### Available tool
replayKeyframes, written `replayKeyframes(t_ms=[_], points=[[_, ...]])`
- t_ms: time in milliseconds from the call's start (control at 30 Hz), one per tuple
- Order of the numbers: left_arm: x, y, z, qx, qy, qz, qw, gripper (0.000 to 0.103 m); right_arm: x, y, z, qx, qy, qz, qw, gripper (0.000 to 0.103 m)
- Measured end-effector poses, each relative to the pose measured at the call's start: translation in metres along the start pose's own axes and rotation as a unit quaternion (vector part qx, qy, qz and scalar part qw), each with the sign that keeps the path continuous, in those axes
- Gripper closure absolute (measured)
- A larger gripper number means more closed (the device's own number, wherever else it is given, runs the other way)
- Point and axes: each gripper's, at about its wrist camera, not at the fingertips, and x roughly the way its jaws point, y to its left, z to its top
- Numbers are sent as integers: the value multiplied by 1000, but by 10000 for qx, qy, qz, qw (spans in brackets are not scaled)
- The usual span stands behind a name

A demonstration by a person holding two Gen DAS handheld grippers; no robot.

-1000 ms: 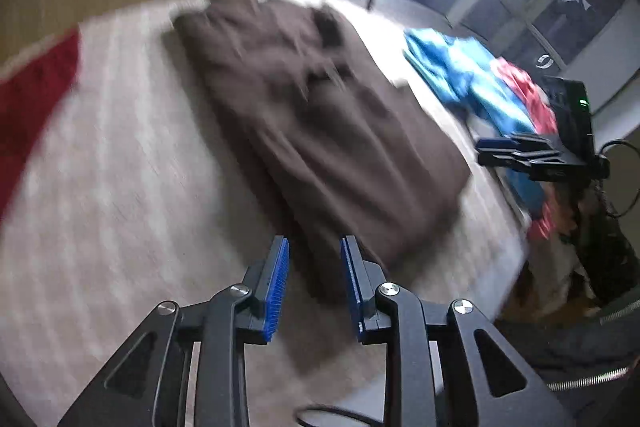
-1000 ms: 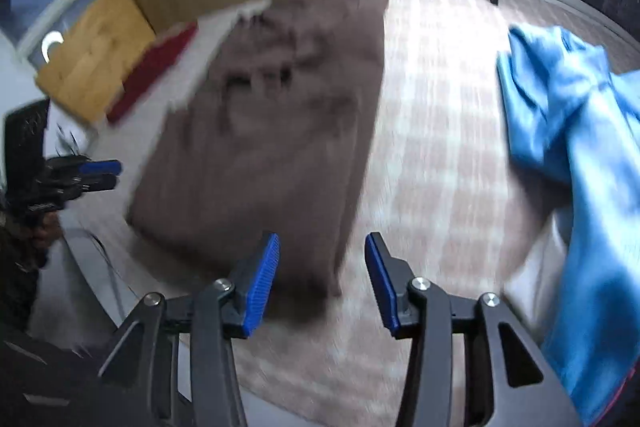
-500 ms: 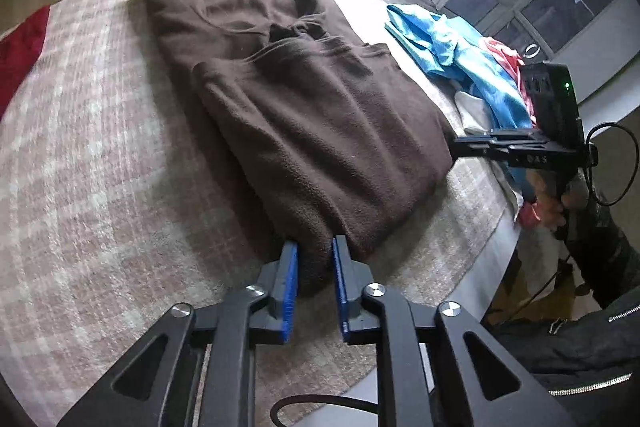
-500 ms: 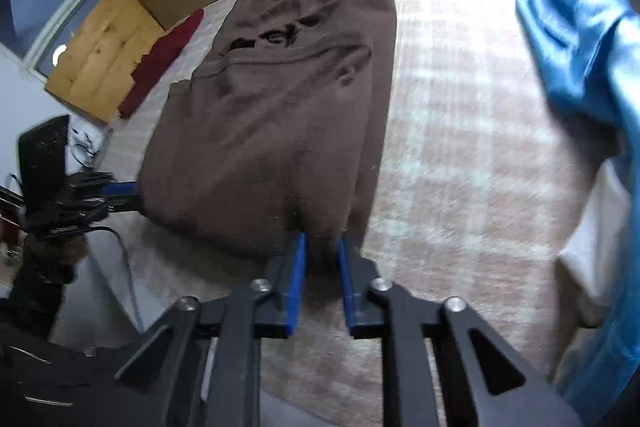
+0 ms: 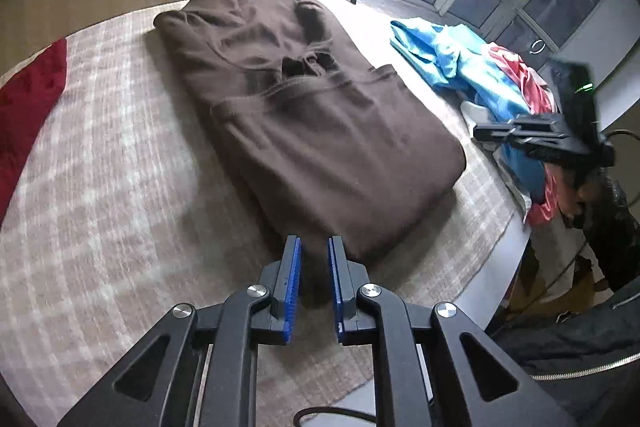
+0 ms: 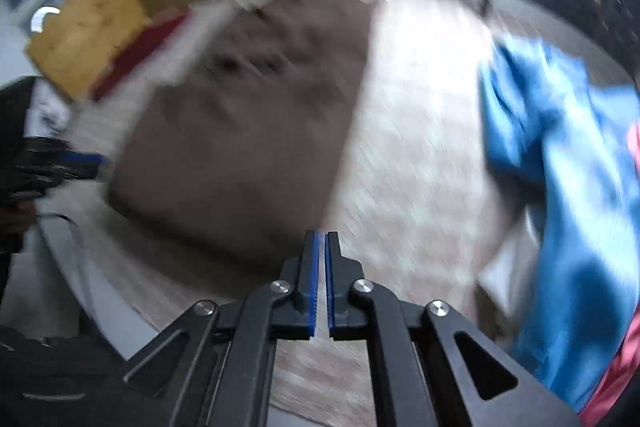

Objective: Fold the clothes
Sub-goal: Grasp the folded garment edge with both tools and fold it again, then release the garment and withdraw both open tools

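Note:
A brown fleece garment [image 5: 312, 131] lies folded lengthwise on the checked table cover [image 5: 104, 195]; the blurred right wrist view shows it too [image 6: 248, 131]. My left gripper [image 5: 314, 247] sits just short of the garment's near hem, jaws a narrow gap apart, nothing between them. My right gripper [image 6: 321, 237] is at the garment's near right corner with its blue pads almost together and no cloth between them. The right gripper also shows in the left wrist view [image 5: 536, 139], at the table's right edge.
A pile of blue [image 5: 460, 71] and red [image 5: 532, 79] clothes lies at the right, blue cloth also in the right wrist view [image 6: 560, 163]. A red cloth [image 5: 28, 107] lies at the far left. The table edge [image 5: 508, 259] runs close on the near right.
Both grippers had closed on the garment's near hem half a second ago; now they have pulled back off it. The right jaws have shut empty, the left stand slightly open.

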Motion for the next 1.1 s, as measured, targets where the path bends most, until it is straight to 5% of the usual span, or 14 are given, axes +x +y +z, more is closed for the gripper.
replayKeyframes(t_ms=[133, 233, 333, 433, 600, 700, 767, 867, 967, 1100], points=[[23, 2, 4, 31, 162, 177, 9997, 91, 29, 38, 26, -688, -130, 314, 9971, 93], [33, 8, 2, 27, 227, 280, 9993, 89, 84, 21, 29, -843, 498, -977, 9904, 93], [25, 13, 2, -121, 97, 326, 9993, 90, 68, 6, 40, -323, 403, -774, 9957, 93], [15, 14, -3, -273, -45, 256, 9993, 91, 47, 44, 59, -724, -45, -372, 9967, 93], [9, 1, -10, -202, -219, 240, 9993, 91, 86, 114, 76, -1580, 71, 616, 9855, 93], [26, 3, -14, -112, -10, 429, 9990, 84, 130, 104, 83, -1623, 453, 5, 9857, 95], [24, 9, -12, -225, -38, 437, 9988, 84, 128, 77, 91, -961, 509, 446, 9931, 95], [11, 5, -2, -42, -298, 558, 9980, 87, 96, 70, 91, -802, 61, 587, 9950, 93], [10, -1, 15, 209, -467, 312, 9982, 87, 96, 72, 94, -757, 62, 943, 9926, 93], [51, 16, 44, 358, -210, 799, 9959, 90, 119, 47, 94, -529, 379, 561, 9963, 96]])
